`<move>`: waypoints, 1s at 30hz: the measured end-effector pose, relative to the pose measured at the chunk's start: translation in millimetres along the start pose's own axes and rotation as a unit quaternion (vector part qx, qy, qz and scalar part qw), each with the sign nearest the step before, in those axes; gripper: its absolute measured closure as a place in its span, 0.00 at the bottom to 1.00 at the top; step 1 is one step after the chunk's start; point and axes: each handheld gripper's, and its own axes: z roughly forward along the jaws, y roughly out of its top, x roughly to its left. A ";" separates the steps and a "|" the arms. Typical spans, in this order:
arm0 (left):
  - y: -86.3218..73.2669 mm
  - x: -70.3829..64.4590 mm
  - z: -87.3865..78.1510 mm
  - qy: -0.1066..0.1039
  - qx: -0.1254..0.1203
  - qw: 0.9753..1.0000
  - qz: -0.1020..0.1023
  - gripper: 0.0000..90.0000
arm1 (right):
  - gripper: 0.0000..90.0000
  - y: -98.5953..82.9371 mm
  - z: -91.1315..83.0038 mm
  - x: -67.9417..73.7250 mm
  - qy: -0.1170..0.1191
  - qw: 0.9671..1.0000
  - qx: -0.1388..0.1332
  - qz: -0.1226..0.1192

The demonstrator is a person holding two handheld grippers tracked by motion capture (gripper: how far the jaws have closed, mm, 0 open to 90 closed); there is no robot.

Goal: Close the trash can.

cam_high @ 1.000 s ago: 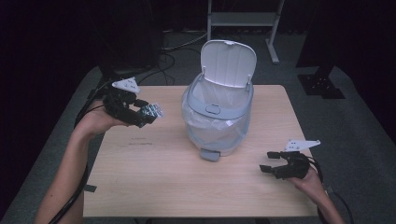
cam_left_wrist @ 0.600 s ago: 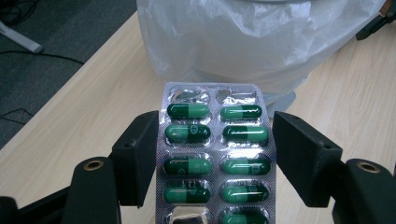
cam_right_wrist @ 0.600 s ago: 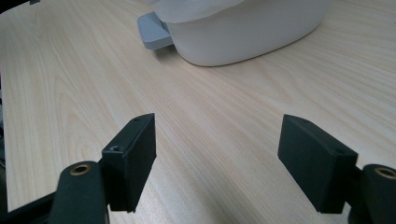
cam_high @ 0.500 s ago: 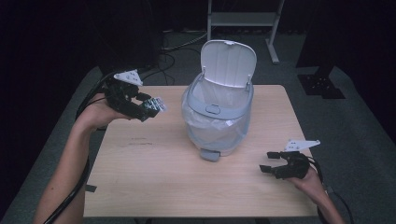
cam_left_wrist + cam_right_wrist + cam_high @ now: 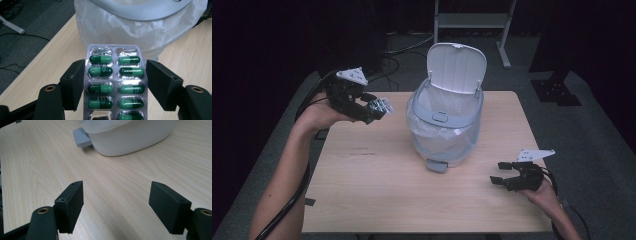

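A silver blister pack (image 5: 115, 82) of green capsules sits upright between the jaws of my left gripper (image 5: 115, 66), which is shut on its two long edges. In the high view that gripper (image 5: 378, 107) is held in the air over the table's back left, with the pack (image 5: 382, 105) pointing at a white pedal bin (image 5: 444, 125). The bin's lid (image 5: 457, 67) stands open and a clear bag (image 5: 140, 30) lines it. My right gripper (image 5: 501, 172) rests low at the table's front right, open with nothing between its jaws (image 5: 116, 195).
The bin's grey pedal (image 5: 437, 165) sticks out toward the front of the wooden table (image 5: 372, 190). A metal stand (image 5: 472, 20) is on the dark floor behind. Cables (image 5: 397, 55) trail off the back left.
My left gripper has risen and drifted a little toward the bin with the blister pack in it. The right gripper has stayed put.
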 end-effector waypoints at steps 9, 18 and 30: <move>12.0 0.5 -0.6 -0.001 -0.001 1.000 0.008 0.37 | 0.30 0.5 1.5 -0.3 0.001 1.000 0.000 -0.001; 22.3 1.9 1.0 -0.006 0.001 1.000 0.014 0.37 | 0.30 0.4 1.0 -0.9 0.002 1.000 -0.002 0.001; 39.0 1.9 6.6 -0.011 0.001 1.000 0.023 0.37 | 0.30 1.8 -1.4 -1.1 -0.001 1.000 -0.005 -0.002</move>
